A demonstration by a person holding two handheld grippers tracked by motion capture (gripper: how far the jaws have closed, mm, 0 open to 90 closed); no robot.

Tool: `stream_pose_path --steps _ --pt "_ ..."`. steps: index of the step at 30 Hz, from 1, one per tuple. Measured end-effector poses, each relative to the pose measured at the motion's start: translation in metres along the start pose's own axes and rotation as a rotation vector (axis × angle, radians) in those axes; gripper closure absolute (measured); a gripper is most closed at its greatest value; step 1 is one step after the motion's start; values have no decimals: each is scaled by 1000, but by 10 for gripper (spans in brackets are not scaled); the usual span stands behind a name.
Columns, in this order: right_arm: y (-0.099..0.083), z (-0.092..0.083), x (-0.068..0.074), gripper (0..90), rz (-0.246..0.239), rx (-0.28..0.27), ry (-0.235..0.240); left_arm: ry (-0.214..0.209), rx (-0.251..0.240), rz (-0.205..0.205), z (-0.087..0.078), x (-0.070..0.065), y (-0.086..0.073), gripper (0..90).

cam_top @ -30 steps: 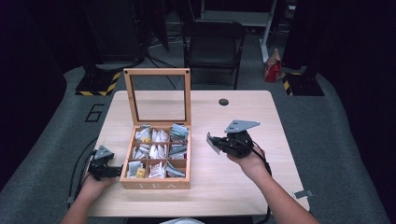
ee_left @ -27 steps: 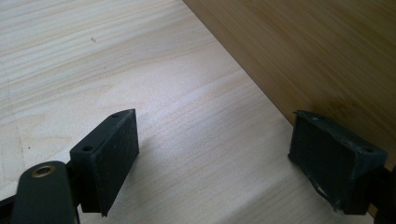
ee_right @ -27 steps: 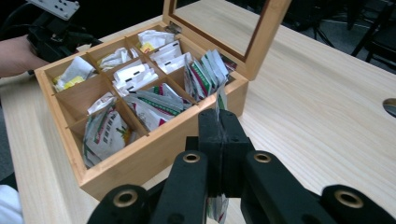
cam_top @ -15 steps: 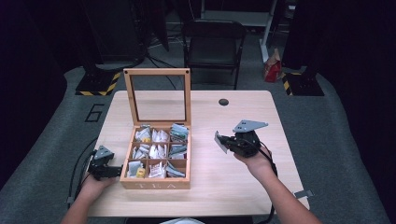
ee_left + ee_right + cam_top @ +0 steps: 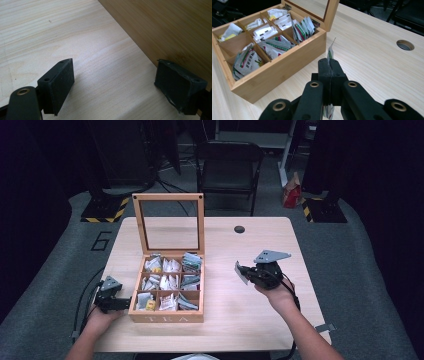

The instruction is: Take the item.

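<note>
A wooden box (image 5: 167,312) sits on the desk (image 5: 235,320), close to the near edge and a bit left of the middle. Its front wall has the letters "TEA" on it. The lid (image 5: 169,222) stands straight up at the back and has a clear window in it. Inside, the box is split into small square parts, and each part holds little tea packets (image 5: 170,282). The writing on the packets is too small to read.

The left tongs (image 5: 111,301) rest low on the desk near the near left corner, just beside the left wall of the box. In the left gripper view its two jaws are spread wide with nothing between them, and one jaw is right by the box wall (image 5: 160,27).

The right tongs (image 5: 246,272) are held up over the right half of the desk, apart from the box. They are pressed together on one tea packet (image 5: 330,53), which sticks up thin and flat from between the jaws. It has some green and red print, but no words can be read.

A small round hole (image 5: 239,229) is in the desk near the far edge. The floor left of the desk has a big "6" (image 5: 102,240) on it.
</note>
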State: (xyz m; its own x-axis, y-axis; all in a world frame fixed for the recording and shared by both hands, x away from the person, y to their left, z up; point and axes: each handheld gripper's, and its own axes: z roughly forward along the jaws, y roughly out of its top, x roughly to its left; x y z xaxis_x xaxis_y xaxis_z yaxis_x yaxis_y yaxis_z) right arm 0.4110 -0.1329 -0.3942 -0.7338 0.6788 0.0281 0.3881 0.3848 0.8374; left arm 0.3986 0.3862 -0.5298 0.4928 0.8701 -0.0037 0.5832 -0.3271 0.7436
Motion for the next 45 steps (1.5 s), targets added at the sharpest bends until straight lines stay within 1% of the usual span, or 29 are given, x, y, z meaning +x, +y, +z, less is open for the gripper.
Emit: stream_pose_path --steps 4,6,13,18,20,21,25,26,27,31,36,45 --pt "-6 2 -3 897 -1 11 -8 0 0 0 0 0 0 154" --pt "-9 3 -4 897 8 15 -14 0 0 0 0 0 0 155" --pt "-18 6 -8 897 17 29 -28 0 0 0 0 0 0 154" --pt "-26 10 -10 896 8 41 -38 0 0 0 0 0 0 154" --pt "-29 11 -11 897 17 50 -40 0 0 0 0 0 0 154" --pt "-30 12 -11 897 13 49 -40 0 0 0 0 0 0 154" --pt "-37 14 -13 897 28 52 -49 0 0 0 0 0 0 154" --pt "-38 14 -13 896 23 54 -50 0 0 0 0 0 0 154" --pt "-41 15 -13 897 35 58 -53 0 0 0 0 0 0 154" --pt "-47 19 -13 896 28 66 -56 1 0 0 0 0 0 154" --pt "-54 22 -13 896 37 78 -64 0 0 0 0 0 0 154" --pt "-63 25 -15 896 31 94 -78 0 0 0 0 0 0 154"
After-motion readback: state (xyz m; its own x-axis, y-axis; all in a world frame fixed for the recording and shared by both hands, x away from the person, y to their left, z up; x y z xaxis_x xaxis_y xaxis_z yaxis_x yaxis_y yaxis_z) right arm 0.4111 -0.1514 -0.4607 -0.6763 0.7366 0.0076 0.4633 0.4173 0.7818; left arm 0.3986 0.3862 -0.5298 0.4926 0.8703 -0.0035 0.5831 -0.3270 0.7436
